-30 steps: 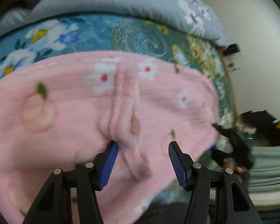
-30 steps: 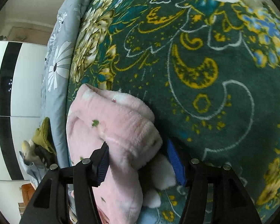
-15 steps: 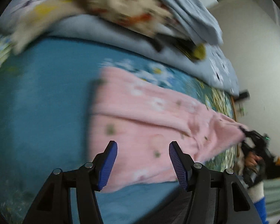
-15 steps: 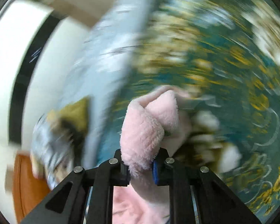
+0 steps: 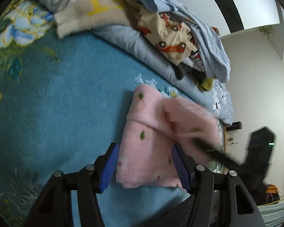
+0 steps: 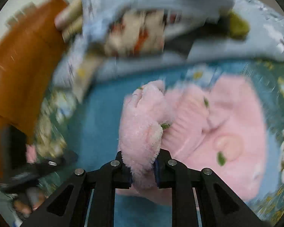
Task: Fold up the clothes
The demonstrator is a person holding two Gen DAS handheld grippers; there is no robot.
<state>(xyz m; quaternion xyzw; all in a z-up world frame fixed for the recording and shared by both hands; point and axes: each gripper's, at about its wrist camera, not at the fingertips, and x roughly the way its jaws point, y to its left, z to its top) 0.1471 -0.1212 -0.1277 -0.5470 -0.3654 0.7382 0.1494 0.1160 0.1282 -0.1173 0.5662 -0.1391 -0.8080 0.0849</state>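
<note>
A pink fleece garment [image 5: 151,143] with green leaf and peach prints lies on the blue floral bedspread [image 5: 56,98]. My left gripper [image 5: 144,167] is open, its blue pads either side of the garment's near corner without closing on it. My right gripper [image 6: 143,171] is shut on a bunched end of the pink garment [image 6: 142,124] and carries it over the rest of the cloth, which spreads to the right [image 6: 227,132]. In the left wrist view the right gripper [image 5: 259,151] shows blurred at the right.
A heap of other clothes [image 5: 176,28] lies on a pale blue quilt [image 5: 142,49] along the far side of the bed. A cream fleece piece [image 5: 92,13] lies at the top left. A wooden headboard [image 6: 19,60] stands at the left.
My right gripper shut on the garment's end and swung it across over the rest of the cloth. My left gripper stayed open and moved to the garment's other end.
</note>
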